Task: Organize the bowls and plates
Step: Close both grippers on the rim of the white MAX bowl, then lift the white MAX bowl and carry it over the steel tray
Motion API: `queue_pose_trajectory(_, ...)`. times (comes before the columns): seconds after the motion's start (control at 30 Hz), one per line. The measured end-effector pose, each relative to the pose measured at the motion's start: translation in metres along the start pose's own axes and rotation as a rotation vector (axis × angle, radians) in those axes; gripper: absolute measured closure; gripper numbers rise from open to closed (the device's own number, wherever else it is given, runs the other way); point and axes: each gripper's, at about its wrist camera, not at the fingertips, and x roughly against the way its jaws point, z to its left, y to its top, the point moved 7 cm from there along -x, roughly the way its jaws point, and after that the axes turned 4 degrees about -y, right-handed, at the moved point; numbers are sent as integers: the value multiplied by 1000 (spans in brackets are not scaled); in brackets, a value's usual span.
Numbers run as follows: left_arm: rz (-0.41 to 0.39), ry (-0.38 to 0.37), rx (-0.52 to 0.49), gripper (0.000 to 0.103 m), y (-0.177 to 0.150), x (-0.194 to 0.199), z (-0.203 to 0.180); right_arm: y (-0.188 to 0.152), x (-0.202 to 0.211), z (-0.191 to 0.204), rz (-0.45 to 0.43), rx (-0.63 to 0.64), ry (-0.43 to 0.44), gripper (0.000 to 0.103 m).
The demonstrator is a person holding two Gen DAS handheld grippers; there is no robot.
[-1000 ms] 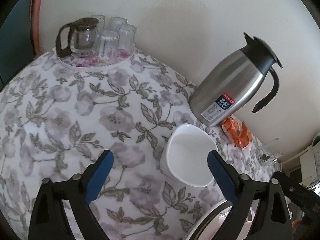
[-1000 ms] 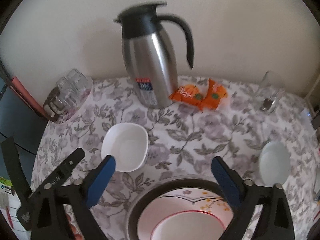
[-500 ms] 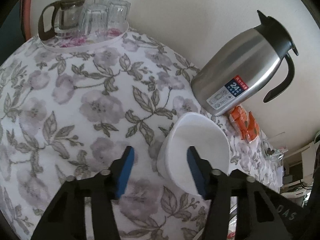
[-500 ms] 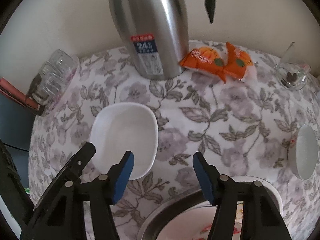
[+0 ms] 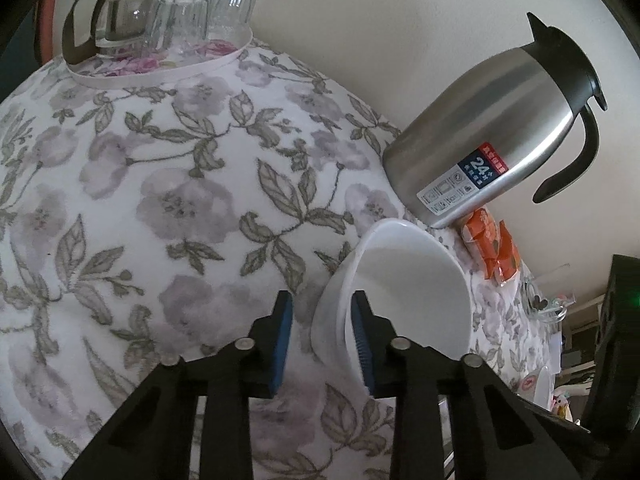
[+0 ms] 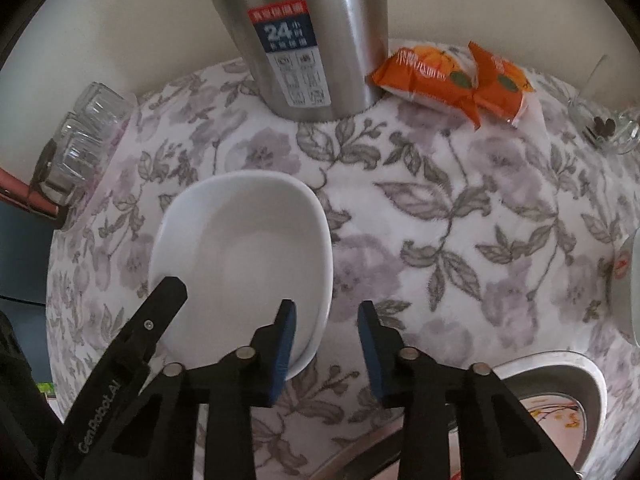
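Observation:
A white squarish bowl (image 5: 412, 288) sits on the floral tablecloth (image 5: 160, 200) in front of a steel jug. My left gripper (image 5: 322, 340) straddles the bowl's left wall, one pad inside and one outside. Its jaws are closing, and a gap still shows at the outer pad. In the right wrist view the same bowl (image 6: 240, 256) has its right rim between the fingers of my right gripper (image 6: 326, 344). Those jaws are closing too, with the pads clear of the rim. A black finger of the left gripper (image 6: 160, 312) reaches over the bowl's far side.
The steel thermos jug (image 6: 304, 36) stands just behind the bowl, with orange snack packets (image 6: 452, 76) beside it. A tray of glasses and a glass pot (image 5: 160, 20) sits at the far corner. A metal basin holding plates (image 6: 560, 368) lies near right, and a small white bowl (image 6: 634, 280) at the right edge.
Both grippers came down onto the white bowl from either side. Their jaws narrowed from wide open to a small gap, each now straddling a rim.

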Motion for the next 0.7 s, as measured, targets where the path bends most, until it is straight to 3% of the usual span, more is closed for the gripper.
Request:
queue_pose_trajectory(0.23, 6, -23, -9, 90, -2, -5, -4, 1, -2, 7, -14, 17, -2, 89)
queue_pose_trajectory(0.7, 3, -26, -20, 91, -3, 2, -6, -1, 6, 4, -19, 11, 2, 90)
